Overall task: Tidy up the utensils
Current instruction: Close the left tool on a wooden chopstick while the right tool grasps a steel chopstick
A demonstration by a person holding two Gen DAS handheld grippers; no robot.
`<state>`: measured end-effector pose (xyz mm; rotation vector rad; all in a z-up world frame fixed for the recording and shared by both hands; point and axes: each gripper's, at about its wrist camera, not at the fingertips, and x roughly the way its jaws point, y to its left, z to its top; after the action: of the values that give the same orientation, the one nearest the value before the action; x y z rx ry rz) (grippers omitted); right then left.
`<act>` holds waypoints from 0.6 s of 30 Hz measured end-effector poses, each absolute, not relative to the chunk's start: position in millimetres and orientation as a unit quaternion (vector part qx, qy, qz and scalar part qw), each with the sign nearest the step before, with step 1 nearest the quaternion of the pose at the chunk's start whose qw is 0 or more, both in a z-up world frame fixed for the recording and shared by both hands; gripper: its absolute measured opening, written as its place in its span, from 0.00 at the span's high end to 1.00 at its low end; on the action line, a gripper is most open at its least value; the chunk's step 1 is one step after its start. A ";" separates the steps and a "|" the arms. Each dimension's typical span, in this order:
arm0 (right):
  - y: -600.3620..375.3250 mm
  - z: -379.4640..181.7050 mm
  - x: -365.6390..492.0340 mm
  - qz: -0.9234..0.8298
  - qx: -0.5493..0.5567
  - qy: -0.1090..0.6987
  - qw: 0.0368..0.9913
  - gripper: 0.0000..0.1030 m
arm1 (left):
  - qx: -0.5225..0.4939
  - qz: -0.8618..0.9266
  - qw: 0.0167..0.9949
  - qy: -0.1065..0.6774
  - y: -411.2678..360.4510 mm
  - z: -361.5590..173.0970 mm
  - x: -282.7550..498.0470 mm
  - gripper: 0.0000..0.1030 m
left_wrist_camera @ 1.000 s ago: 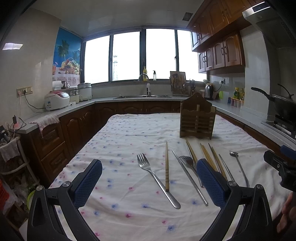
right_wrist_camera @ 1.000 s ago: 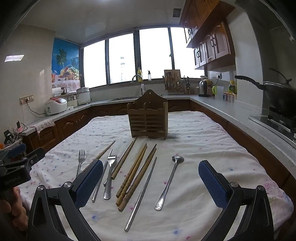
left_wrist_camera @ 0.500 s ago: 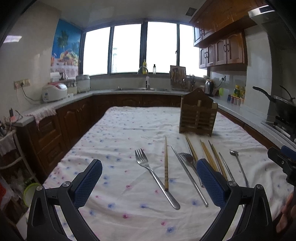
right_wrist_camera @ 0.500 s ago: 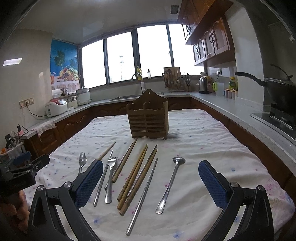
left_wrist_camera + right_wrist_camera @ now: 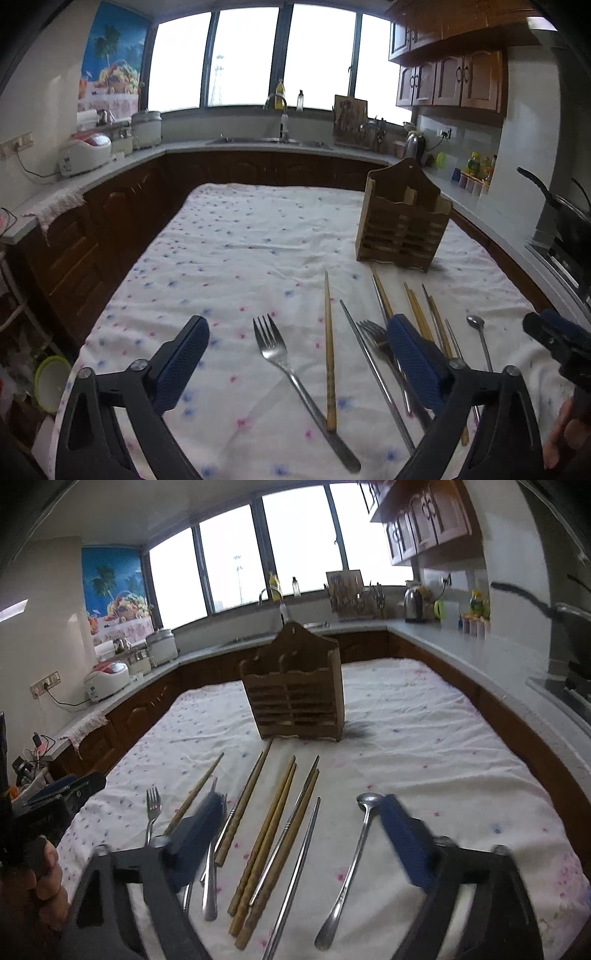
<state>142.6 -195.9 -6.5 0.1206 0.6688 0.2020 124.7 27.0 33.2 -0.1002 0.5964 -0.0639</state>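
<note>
Your table (image 5: 229, 236) fills most of both views, covered by a white cloth dotted with small blue and pink flowers, with kitchen counters (image 5: 122, 162) and dark wooden cabinets running around it on three sides.

On the cloth, toward the far half, stands the wooden utensil holder (image 5: 295, 698), upright, its slatted front facing you and its compartments showing nothing inside from here. In the left wrist view it sits to the right of centre (image 5: 402, 229).

Your left gripper (image 5: 295, 358) hangs low over the near edge of the table with its blue-padded fingers spread wide and nothing between them; the left-hand fork (image 5: 280, 354) lies on the cloth in the gap below. Your right gripper (image 5: 295, 834) is likewise spread wide and holding nothing, above the middle of the row of utensils.

The utensils lie side by side in front of the holder, handles toward you. From your left: the fork (image 5: 152, 812), a single wooden chopstick (image 5: 199, 786), then a second fork (image 5: 210, 867) partly hidden behind the right gripper's left finger, with a metal chopstick beside it. Next comes a dark wooden chopstick (image 5: 247, 797) whose tip almost reaches the holder's base, a pair of pale bamboo chopsticks (image 5: 266, 834) touching each other, another pair (image 5: 291, 834) that looks like wood with metal alongside it, and a lone metal chopstick (image 5: 299, 867). The long-handled metal spoon (image 5: 354, 849) lies furthest right, bowl away from you, just beside the right finger.
</note>
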 end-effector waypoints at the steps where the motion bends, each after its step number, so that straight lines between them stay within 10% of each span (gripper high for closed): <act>1: -195.6 -9.1 148.1 0.100 0.061 0.337 0.934 0.37 | -0.051 -0.034 0.951 0.302 27.8 33.4 133.7 0.11; 7: -188.6 -32.3 181.5 0.106 0.063 0.406 0.906 0.63 | -0.056 -0.054 0.931 0.358 31.2 29.4 187.0 0.29; 18: -188.8 -67.0 218.5 0.090 0.064 0.490 0.865 0.77 | -0.025 -0.090 0.887 0.452 6.5 4.6 290.8 0.50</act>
<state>218.5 -188.8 -67.0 0.1331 1.0275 0.1878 290.8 6.5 4.6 -0.0522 0.9396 -0.1864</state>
